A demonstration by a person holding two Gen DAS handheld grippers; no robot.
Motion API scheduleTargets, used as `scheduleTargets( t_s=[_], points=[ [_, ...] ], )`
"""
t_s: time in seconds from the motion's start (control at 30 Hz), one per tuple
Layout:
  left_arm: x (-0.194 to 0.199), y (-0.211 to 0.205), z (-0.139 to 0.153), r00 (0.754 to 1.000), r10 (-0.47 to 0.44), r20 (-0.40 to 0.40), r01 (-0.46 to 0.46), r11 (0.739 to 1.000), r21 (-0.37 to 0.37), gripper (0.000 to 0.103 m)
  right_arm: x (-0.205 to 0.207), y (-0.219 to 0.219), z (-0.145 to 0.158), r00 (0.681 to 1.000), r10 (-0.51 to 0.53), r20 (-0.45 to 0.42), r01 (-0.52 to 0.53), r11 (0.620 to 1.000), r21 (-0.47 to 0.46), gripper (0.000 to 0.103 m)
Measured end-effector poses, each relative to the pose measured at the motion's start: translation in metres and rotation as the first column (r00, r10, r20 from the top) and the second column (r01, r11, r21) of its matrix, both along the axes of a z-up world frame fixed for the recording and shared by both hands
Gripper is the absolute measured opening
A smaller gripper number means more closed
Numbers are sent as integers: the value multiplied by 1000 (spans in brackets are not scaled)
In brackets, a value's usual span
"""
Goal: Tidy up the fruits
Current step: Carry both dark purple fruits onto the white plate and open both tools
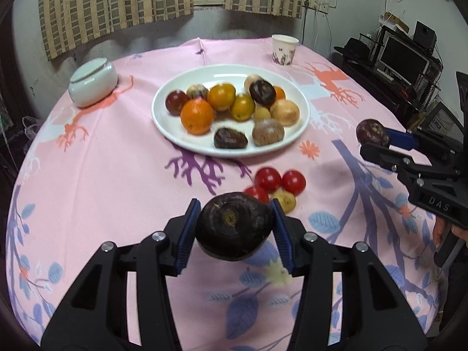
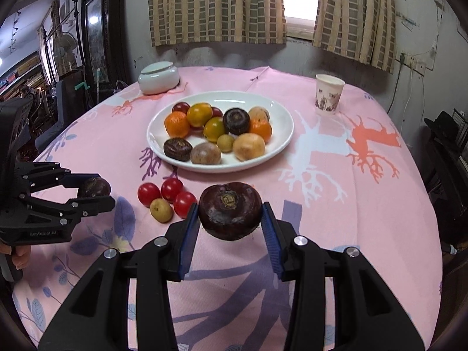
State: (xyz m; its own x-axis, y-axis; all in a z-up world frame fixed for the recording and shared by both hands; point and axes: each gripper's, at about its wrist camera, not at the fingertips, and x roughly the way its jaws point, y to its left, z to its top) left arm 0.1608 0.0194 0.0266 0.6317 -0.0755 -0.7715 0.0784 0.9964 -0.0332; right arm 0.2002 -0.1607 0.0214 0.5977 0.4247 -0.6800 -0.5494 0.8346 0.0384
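A dark purple fruit sits clamped in the left gripper, jaws part-open around it; the right gripper pinches a second dark fruit the same way, both above the bench. Best carry each over the white plate and lower it into a gap before letting go, clear of the cherry tomatoes. Readable marks: "GenRobot.AI" and "DAS" on the gripper bodies

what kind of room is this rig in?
Probably a lived-in home room, not a lab: a round table under a pink printed tablecloth, striped curtains over a small window, and a monitor on a cluttered shelf by the wall.
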Motion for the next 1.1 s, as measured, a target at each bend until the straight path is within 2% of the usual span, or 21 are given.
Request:
scheduleTargets(
  t_s=[0.2,0.5,0.83,1.1],
  points=[
    [33,9,18,999,36,38,-36,999,-6,49,12,11,13,999,10,31,-10,1000,2,43],
    [73,17,12,996,82,40,-81,997,-21,49,38,42,21,998,33,61,-33,999,3,43],
    [117,19,1,992,118,32,-117,993,-23,49,65,71,5,998,46,38,-45,999,-10,43],
    [137,20,-6,992,127,26,-126,992,-21,49,91,83,-9,1000,22,18,-22,999,-26,43]
  ],
)
